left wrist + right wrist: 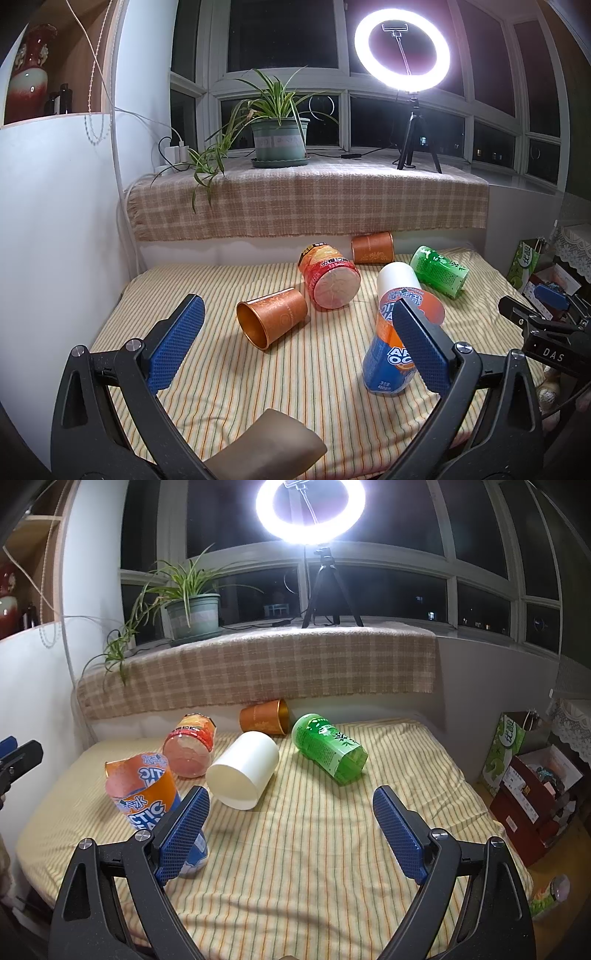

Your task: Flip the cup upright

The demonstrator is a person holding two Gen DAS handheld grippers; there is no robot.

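Several cups lie on a striped cloth (229,373). A copper cup (271,317) lies on its side, mouth toward me, between my open left gripper's (297,345) fingers and beyond them. A red-orange cup (330,275), a white cup (398,277), a green cup (439,271) and a second copper cup (371,246) also lie on their sides. A blue-orange cup (391,354) stands upright behind the left gripper's right finger. In the right wrist view my right gripper (291,830) is open and empty, the white cup (243,770) ahead of it, the blue-orange cup (147,797) beside its left finger.
A checked cloth covers the window ledge (310,199) with a potted plant (280,136) and a ring light on a tripod (402,55). A wall (55,221) stands at left. Boxes (532,786) and a green carton (504,753) sit off the cloth's right edge.
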